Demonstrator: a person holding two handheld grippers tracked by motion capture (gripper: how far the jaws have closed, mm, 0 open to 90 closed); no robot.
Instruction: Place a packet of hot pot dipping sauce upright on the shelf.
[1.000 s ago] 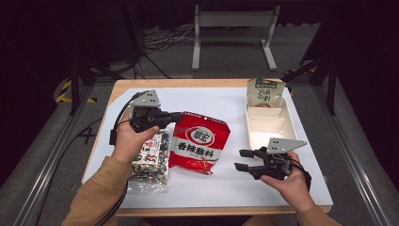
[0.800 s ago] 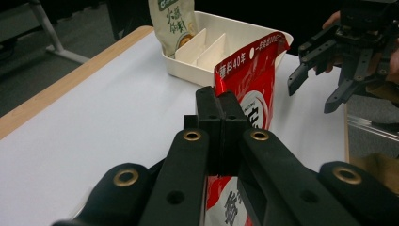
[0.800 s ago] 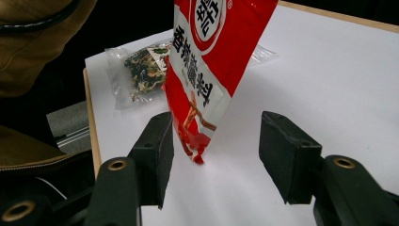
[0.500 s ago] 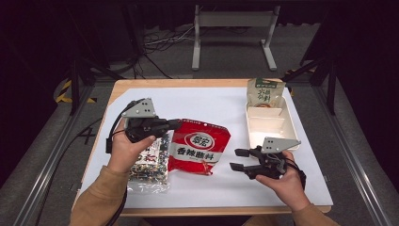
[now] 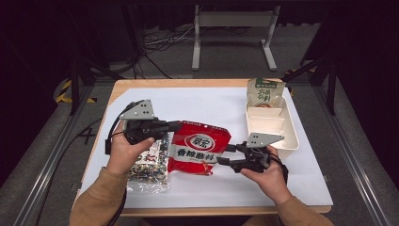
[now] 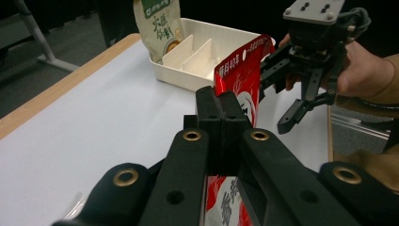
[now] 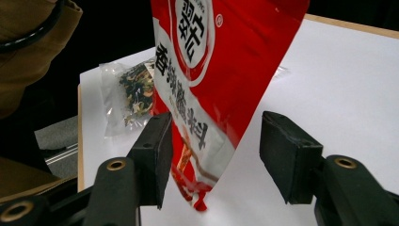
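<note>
The red packet (image 5: 200, 148) is clamped by the left tongs (image 6: 221, 113); the right tongs (image 7: 214, 155) are held apart around its corner, seemingly untouching, beside a clear bag (image 5: 150, 165).

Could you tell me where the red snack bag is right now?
In the high view, the red snack bag sits mid-table, pinched by the left gripper, between the clear packet and right gripper.

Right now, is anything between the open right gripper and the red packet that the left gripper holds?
Nothing visible. The right gripper is open with the red packet edge already between its jaws, not yet pressed. The left gripper is shut on the packet's opposite edge. The clear mixed-snack bag lies to the side, under the left hand.
</note>
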